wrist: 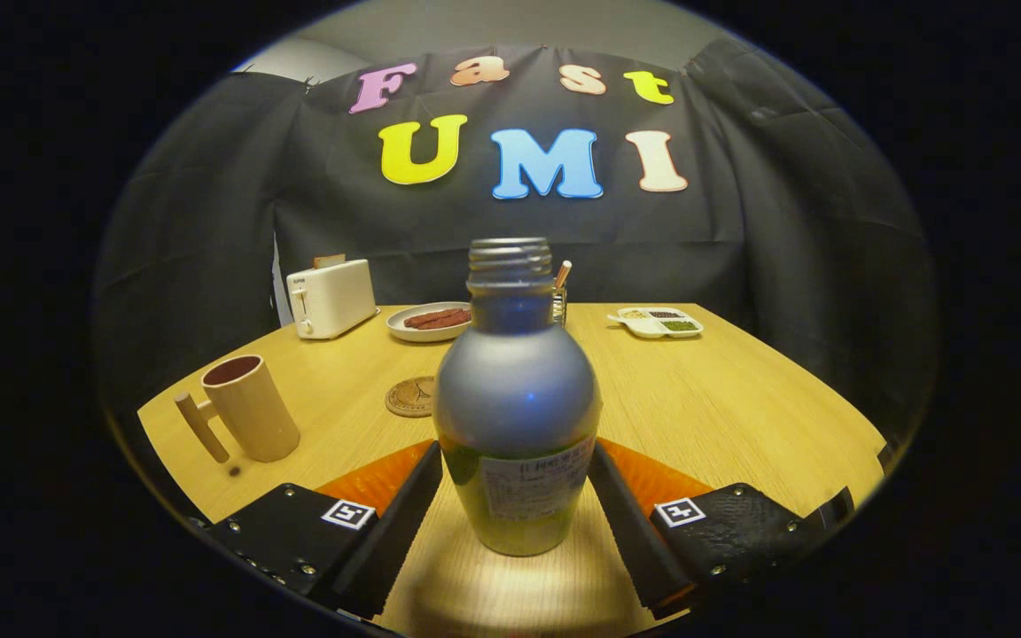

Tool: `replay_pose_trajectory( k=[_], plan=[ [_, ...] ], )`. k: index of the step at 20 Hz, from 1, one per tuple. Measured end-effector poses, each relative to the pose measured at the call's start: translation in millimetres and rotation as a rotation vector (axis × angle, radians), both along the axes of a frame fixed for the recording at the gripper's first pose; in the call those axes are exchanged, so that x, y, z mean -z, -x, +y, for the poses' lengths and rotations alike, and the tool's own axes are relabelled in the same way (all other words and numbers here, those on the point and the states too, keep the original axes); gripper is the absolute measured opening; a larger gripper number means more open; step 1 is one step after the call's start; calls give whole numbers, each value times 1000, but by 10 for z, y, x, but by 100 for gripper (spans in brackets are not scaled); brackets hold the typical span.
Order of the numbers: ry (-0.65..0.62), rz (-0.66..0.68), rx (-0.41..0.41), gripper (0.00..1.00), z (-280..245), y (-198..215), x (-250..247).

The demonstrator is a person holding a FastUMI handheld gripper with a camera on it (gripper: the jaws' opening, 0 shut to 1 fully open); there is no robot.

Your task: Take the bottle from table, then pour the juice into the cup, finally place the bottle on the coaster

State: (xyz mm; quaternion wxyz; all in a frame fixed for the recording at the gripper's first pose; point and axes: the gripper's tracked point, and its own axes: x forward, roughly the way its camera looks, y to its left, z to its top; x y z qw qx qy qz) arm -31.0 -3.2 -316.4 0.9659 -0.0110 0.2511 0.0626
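Grey-frosted plastic bottle [516,416] w/ threaded open neck, no cap, paper label low on its body & greenish liquid in the lower part, stands upright on the light wood-grain table [723,399], right between the gripper [516,496] fingers. Fingers sit close on both sides of the bottle's lower body, at label height; jaws abt bottle-width apart, inner faces look to touch the bottle L & R, but can't tell for sure if they press on it. Bottle base seems to rest on the tabletop, bright light patch under it. Beyond the fingers to the left: tan plastic cup [249,408] w/ a straight stick-like handle, upright, dark inside, well apart from the bottle. Round brown wooden coaster [410,396] lies flat just behind-left of the bottle, partly hidden by it, between cup & bottle. Further back: white two-slot toaster [331,297] at the far left corner; white oval plate [426,323] w/ reddish-brown food strips beside it; white divided dish [657,322] w/ small portions of grains/greens far right. A small glass holder w/ a stick poking out [560,288] shows just behind the bottle neck.
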Motion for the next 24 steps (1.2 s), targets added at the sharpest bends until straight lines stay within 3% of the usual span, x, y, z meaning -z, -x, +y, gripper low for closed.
replay_pose_trajectory(
  k=[11,12,14,20,24],
  plan=[
    [3,58,8,98,-11,70,183],
    [7,58,14,97,-26,54,182],
    [5,62,15,81,-17,42,189],
    [69,91,13,74,-50,24,165],
    [121,107,-35,72,10,-40,102]
  ],
)
